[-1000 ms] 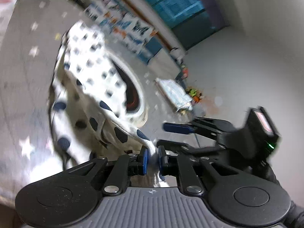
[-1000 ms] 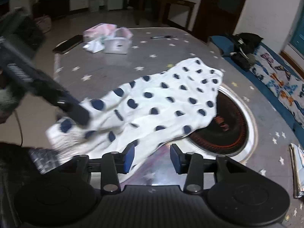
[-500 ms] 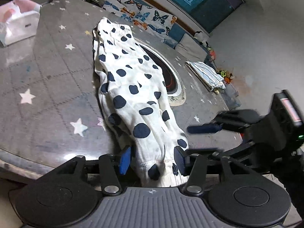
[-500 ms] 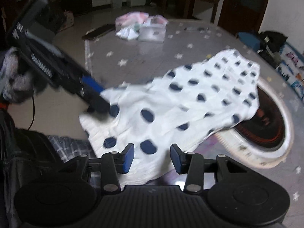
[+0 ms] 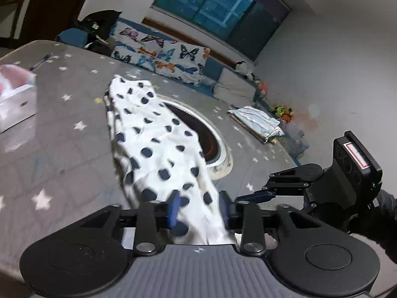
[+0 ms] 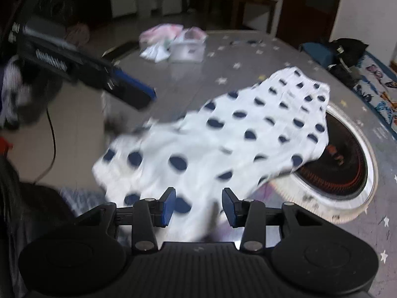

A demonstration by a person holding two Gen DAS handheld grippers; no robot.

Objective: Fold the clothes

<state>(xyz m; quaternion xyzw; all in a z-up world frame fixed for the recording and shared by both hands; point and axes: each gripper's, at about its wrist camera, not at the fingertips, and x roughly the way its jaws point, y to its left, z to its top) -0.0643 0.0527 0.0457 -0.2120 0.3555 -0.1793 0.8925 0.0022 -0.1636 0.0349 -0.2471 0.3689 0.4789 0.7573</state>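
Note:
A white garment with dark blue dots [image 5: 158,134] lies stretched across the grey star-patterned table [image 5: 54,136], its near end hanging over the table's front edge. It also shows in the right wrist view [image 6: 235,139]. My left gripper [image 5: 198,211] is open, its fingers on either side of the garment's near end without pinching it. My right gripper [image 6: 198,207] is open over the near edge of the cloth. The right gripper shows in the left wrist view [image 5: 258,195], just right of the garment. The left gripper shows in the right wrist view [image 6: 134,92], above the cloth's left side.
A round burner [image 5: 206,136] with a metal rim is set in the table, partly under the garment. A white tissue box [image 5: 15,99] stands at the left. A folded striped cloth [image 5: 258,121] lies at the far right edge. A butterfly-print cushion [image 5: 161,52] lies behind the table.
My left gripper let go of the garment's corner and opened. The cloth dropped flat onto the table. Both grippers now hover open at its near end.

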